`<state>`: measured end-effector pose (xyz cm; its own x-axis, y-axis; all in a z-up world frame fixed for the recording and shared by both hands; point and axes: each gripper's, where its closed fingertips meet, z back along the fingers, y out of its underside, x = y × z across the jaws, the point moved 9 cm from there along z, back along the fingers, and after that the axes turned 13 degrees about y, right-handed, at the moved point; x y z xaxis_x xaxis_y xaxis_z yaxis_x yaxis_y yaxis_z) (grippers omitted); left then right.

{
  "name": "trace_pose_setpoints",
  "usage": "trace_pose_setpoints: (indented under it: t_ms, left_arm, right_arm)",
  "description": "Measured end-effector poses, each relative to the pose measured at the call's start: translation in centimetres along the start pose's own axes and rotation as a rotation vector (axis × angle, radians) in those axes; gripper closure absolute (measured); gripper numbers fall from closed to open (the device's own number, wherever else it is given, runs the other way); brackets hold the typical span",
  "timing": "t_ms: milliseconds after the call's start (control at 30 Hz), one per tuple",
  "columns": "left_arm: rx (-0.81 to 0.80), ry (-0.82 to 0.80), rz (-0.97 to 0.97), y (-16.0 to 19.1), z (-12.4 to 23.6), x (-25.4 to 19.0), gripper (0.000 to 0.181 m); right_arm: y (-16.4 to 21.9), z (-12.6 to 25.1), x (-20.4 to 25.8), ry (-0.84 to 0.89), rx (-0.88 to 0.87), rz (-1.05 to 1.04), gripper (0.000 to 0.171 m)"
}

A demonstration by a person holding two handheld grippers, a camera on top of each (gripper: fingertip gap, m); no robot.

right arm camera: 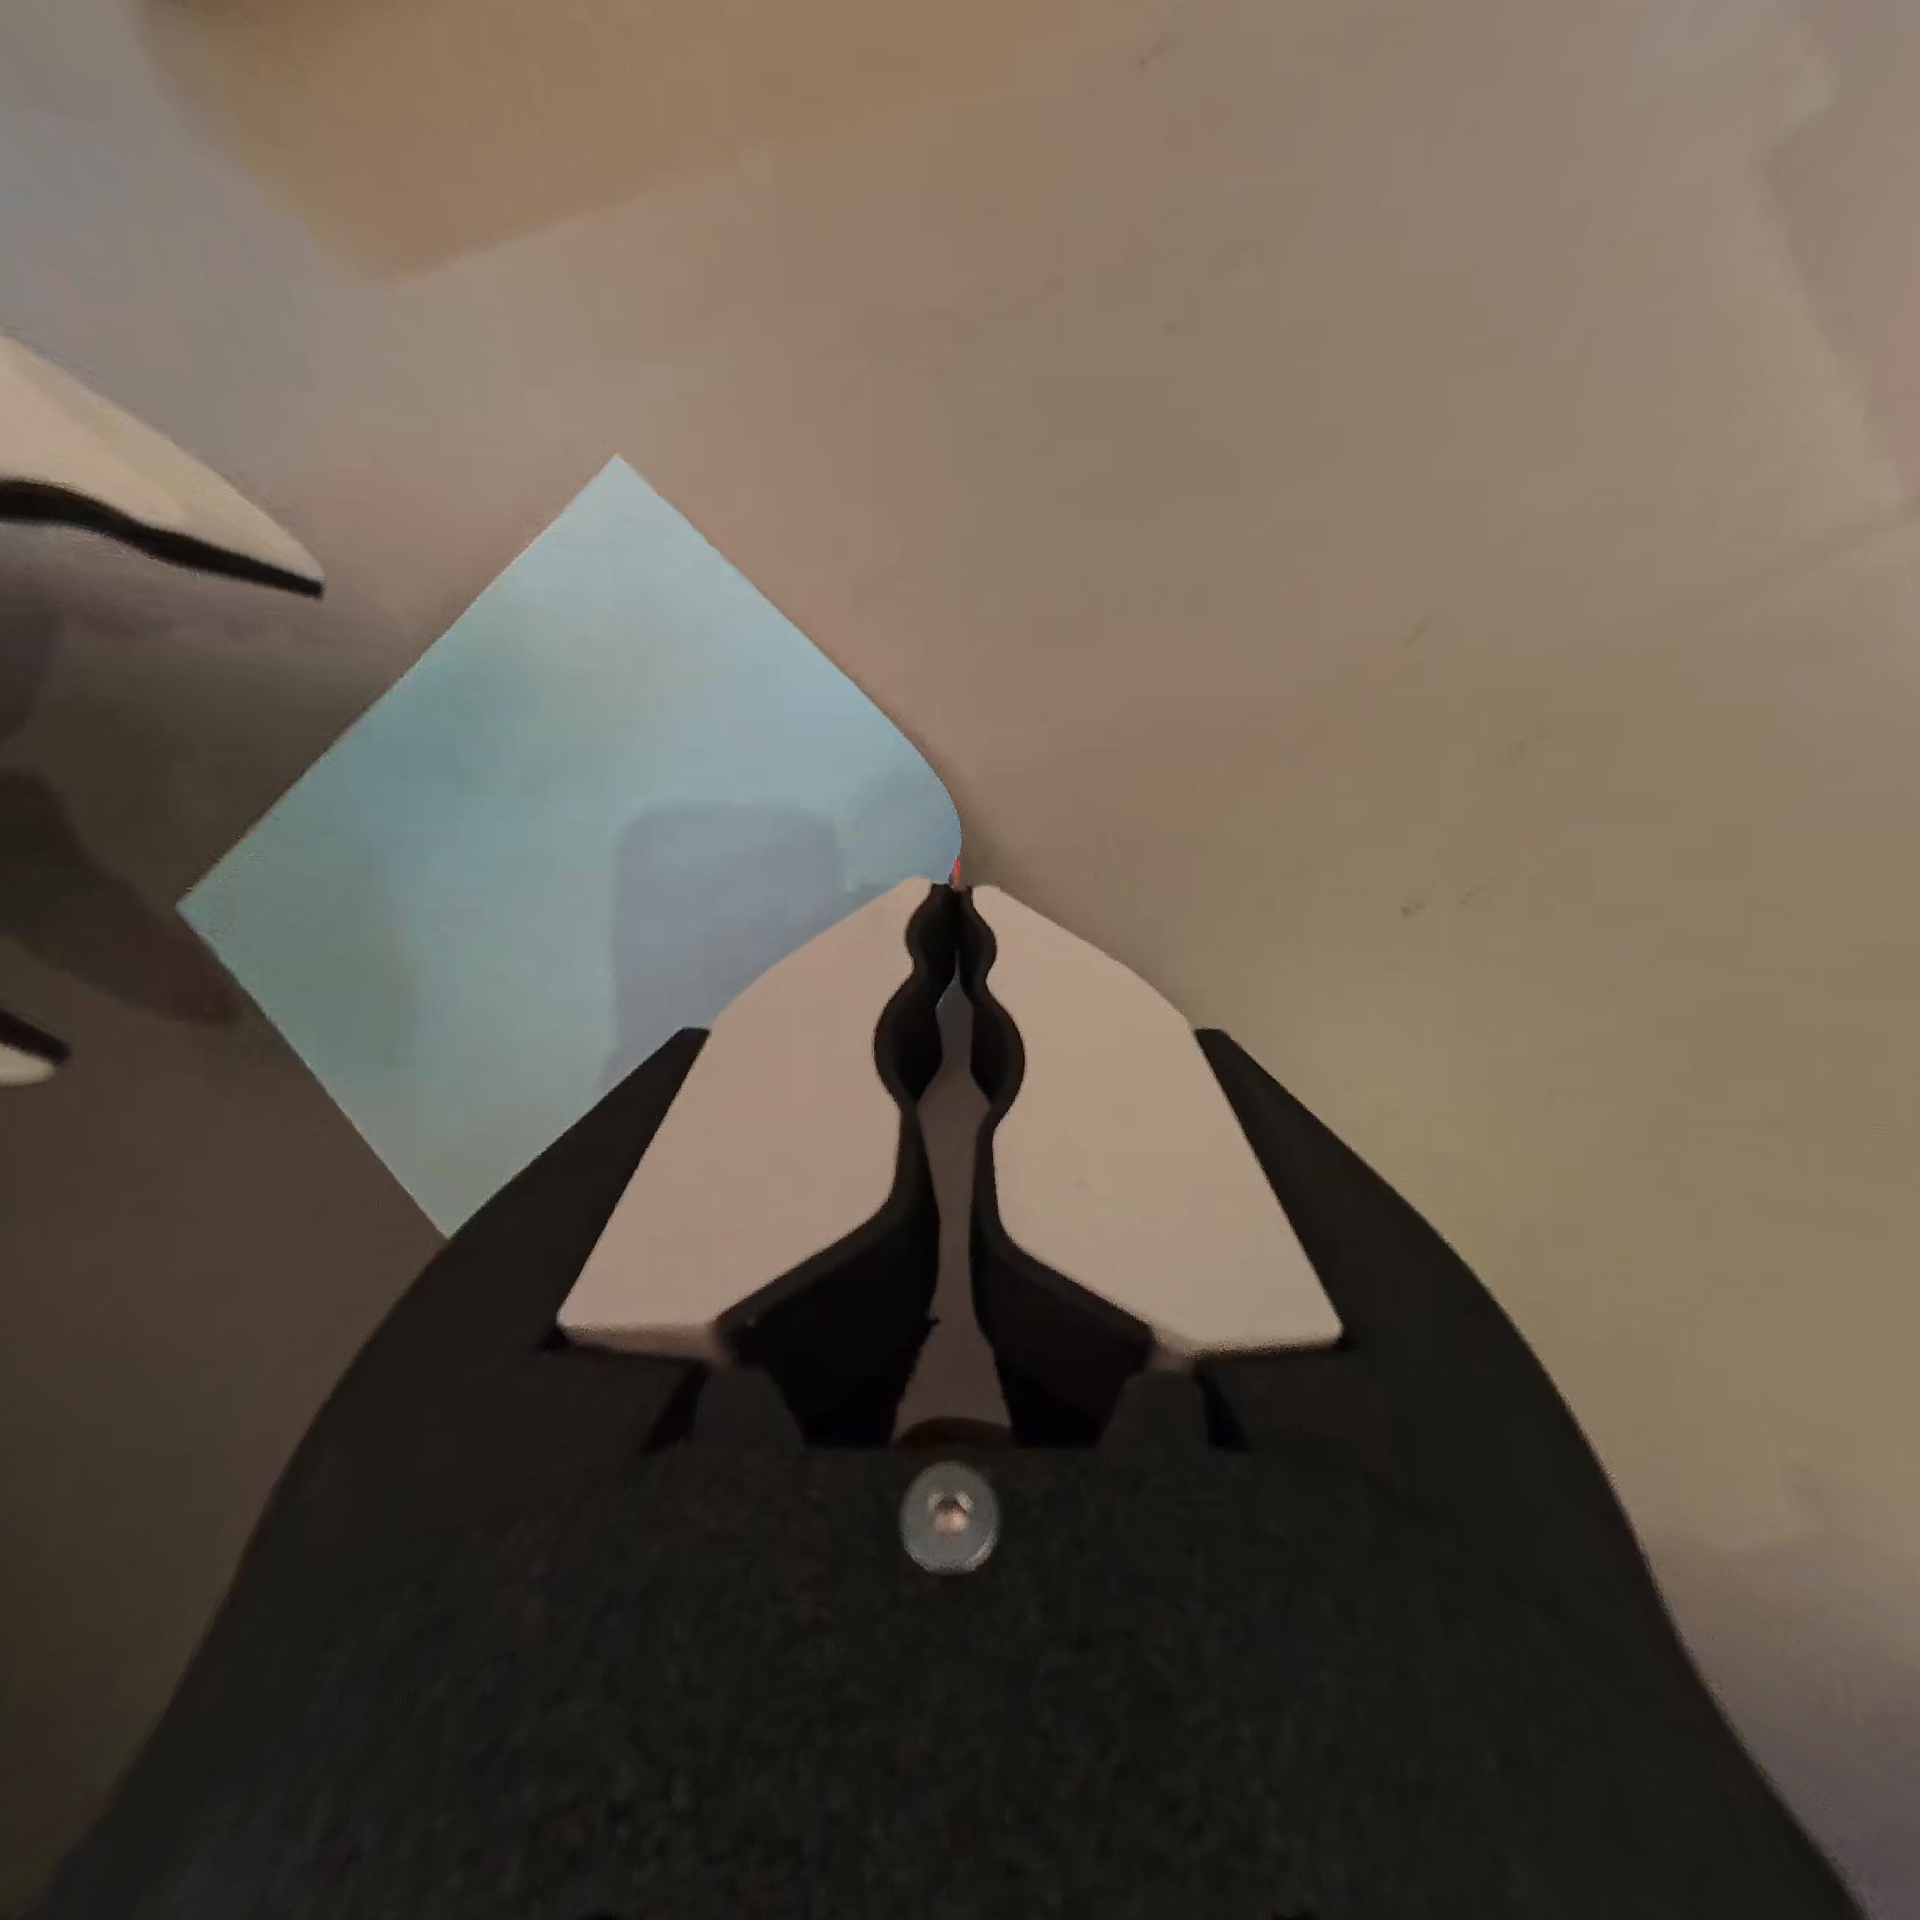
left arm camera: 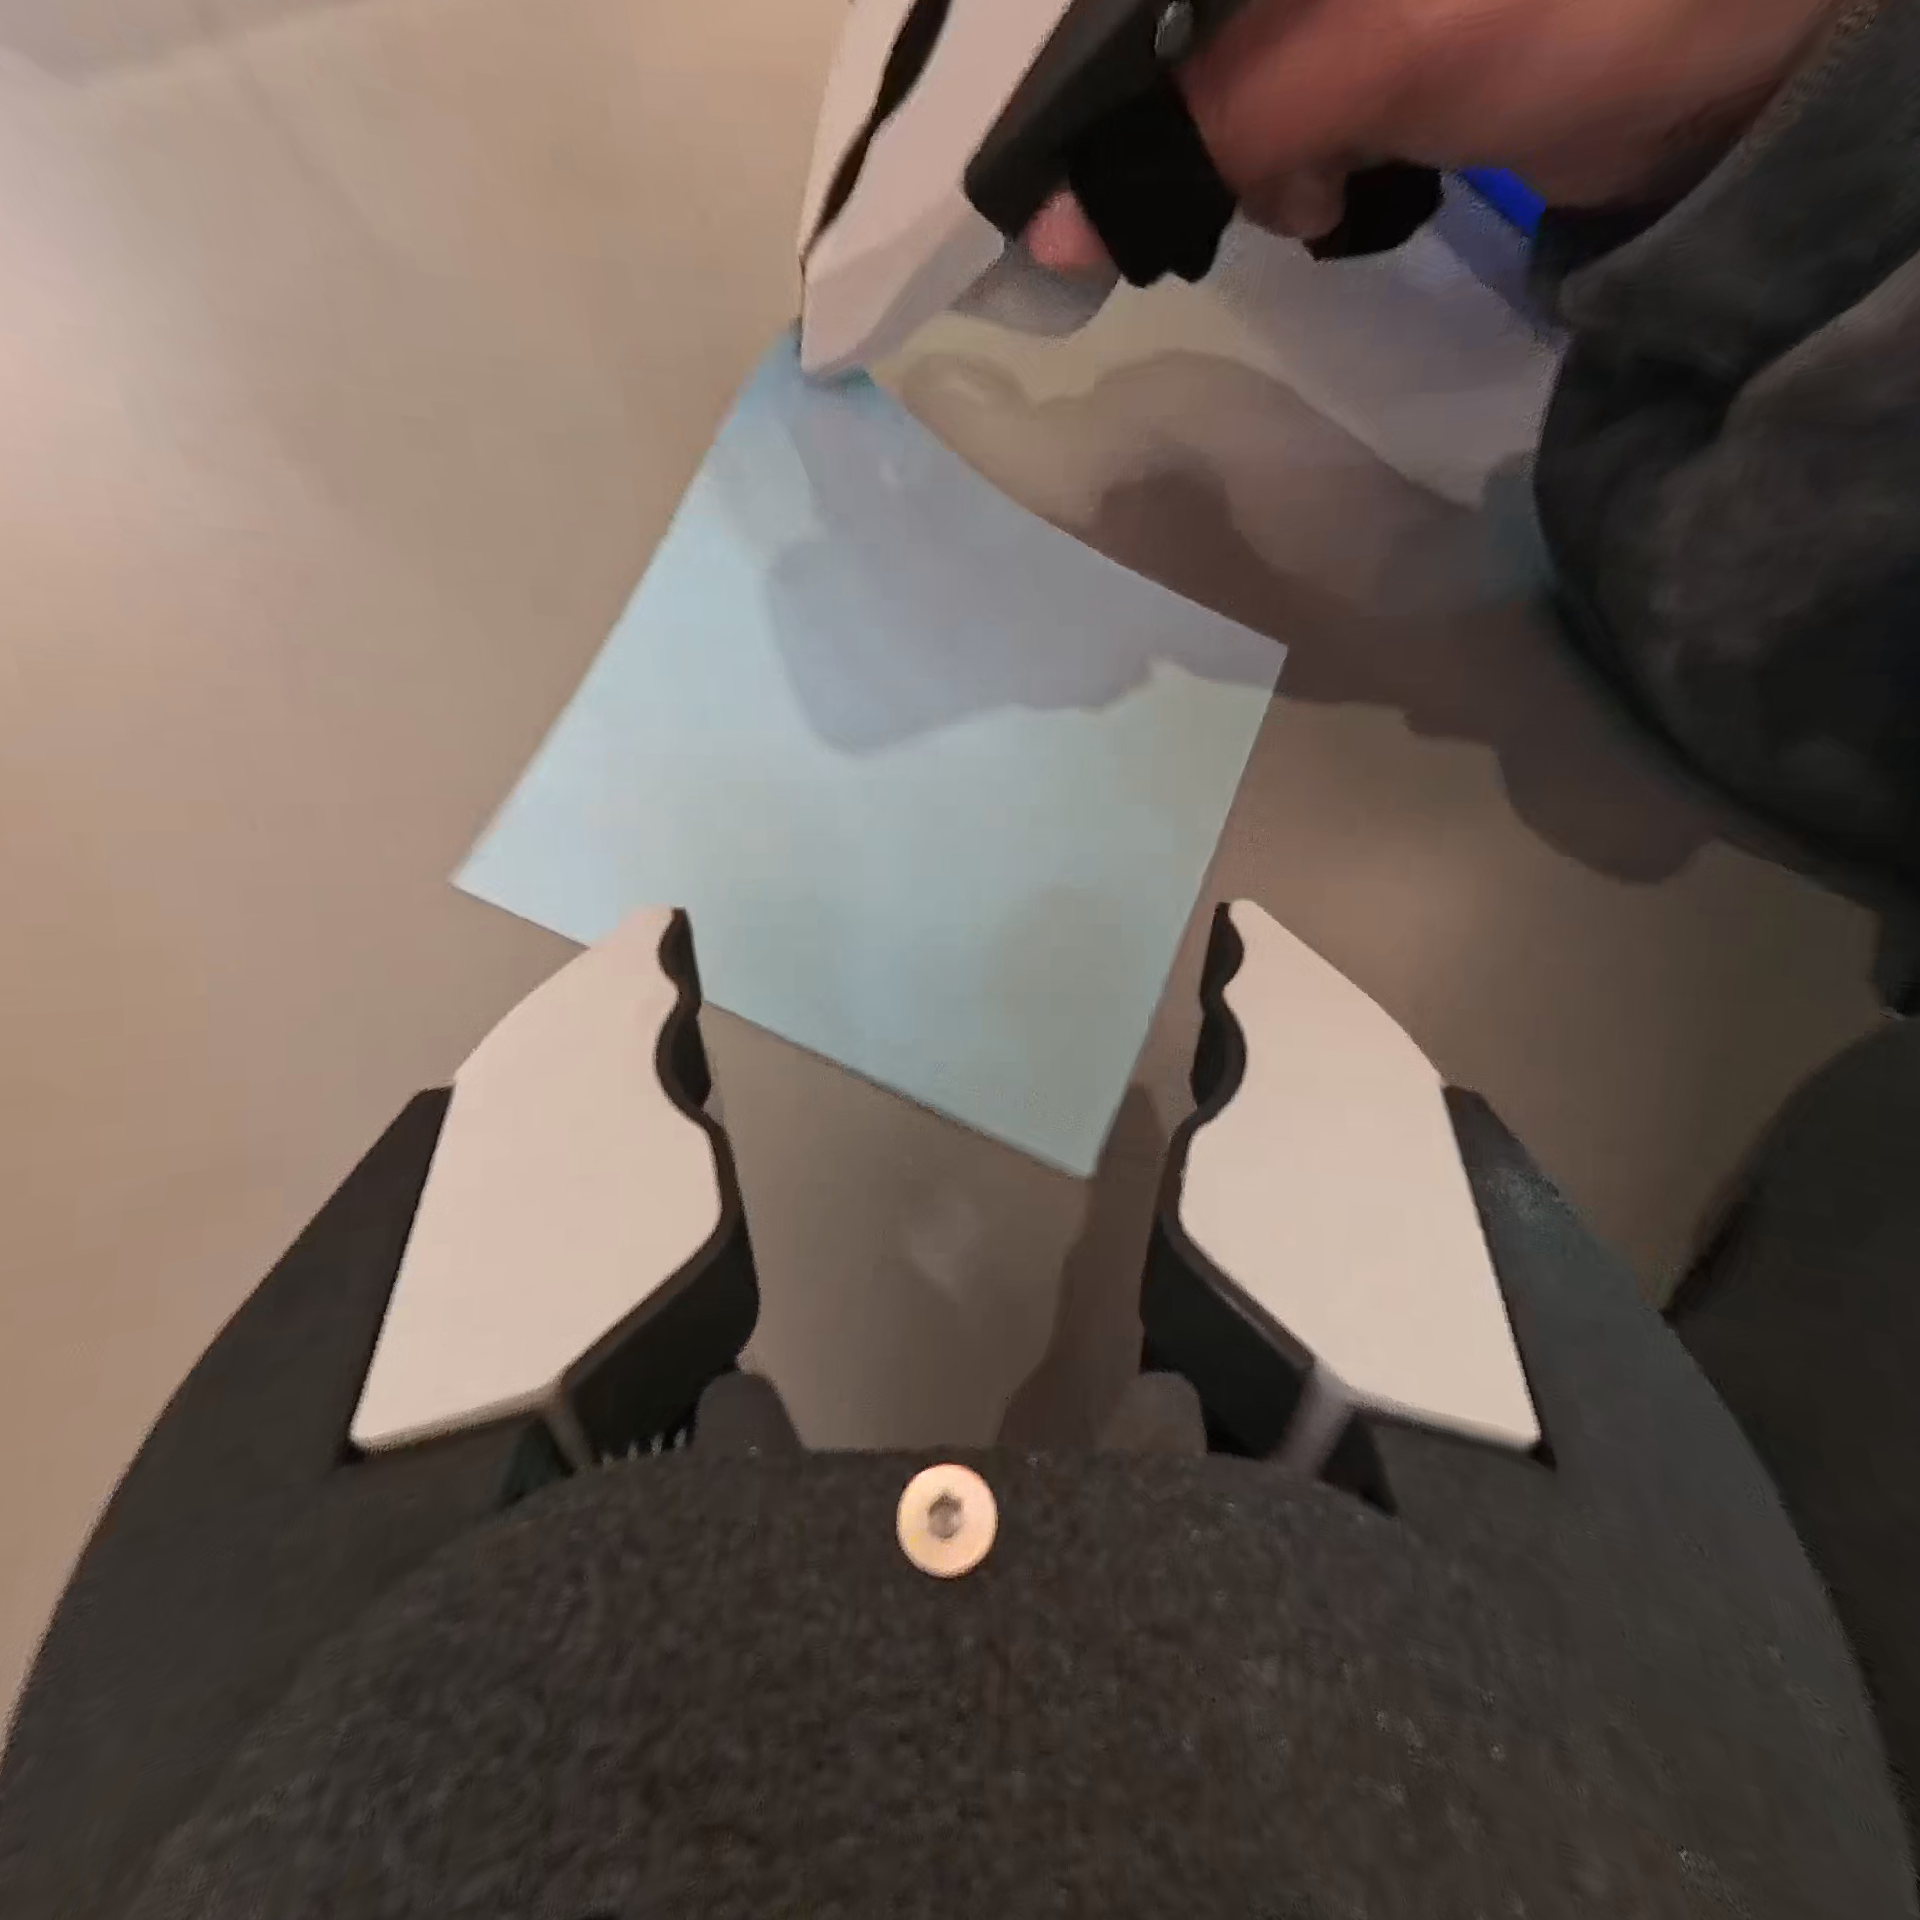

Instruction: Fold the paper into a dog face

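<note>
Left wrist view: the light blue paper (left arm camera: 883,790) lay flat on the beige table (left arm camera: 260,520); the left gripper (left arm camera: 951,925) hung spread, empty, over its near edge. Right wrist view: the right gripper (right arm camera: 954,891) pinched a lifted corner; thin, limp, easily creased, best held by corners

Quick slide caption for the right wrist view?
Right claw shut on one corner of the blue paper on the table.

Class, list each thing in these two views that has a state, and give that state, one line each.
blue paper: unfolded, flat on the table except one corner curled up.
right gripper: shut on the paper's curled corner.
left gripper: open, empty, hovering at the paper's near edge.
</note>
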<state>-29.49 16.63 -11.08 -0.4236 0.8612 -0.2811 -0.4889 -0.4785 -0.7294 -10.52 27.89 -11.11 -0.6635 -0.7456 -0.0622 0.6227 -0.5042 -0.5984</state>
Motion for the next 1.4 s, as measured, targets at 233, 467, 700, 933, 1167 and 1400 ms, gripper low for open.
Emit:
trace_pose_setpoints:
  t_ms: [233, 467, 700, 933, 1167, 1400]
  left_arm:
    - [0.09, -0.214, 0.032, -0.4, -4.0, 1.7, 0.063]
    - [0.107, -0.041, -0.022, -1.0, -3.8, 3.3, 0.08]
    - [0.123, -0.001, -0.009, -1.9, -4.9, 4.2, 0.081]
    - [0.122, -0.111, -0.053, -1.8, -5.9, 4.0, 0.086]
    - [0.142, -0.134, -0.024, -2.4, -6.5, 3.7, 0.086]
    - [0.092, -0.156, -0.014, -3.1, -8.0, 3.0, 0.086]
  right_arm:
    - [-0.8, -0.1, -0.9, 0.077, -0.006, 0.026, 0.171]
    - [-0.7, -0.5, -2.0, 0.088, 0.01, 0.063, 0.171]
    - [-0.5, -0.8, -2.8, 0.084, 0.001, 0.031, 0.171]
    - [-0.1, -1.0, -3.3, 0.085, 0.007, 0.032, 0.171]
    - [-0.6, 0.0, -2.2, 0.004, -0.06, 0.019, 0.171]
    - [-1.0, 0.1, 2.1, -0.212, -0.102, 0.017, 0.171]
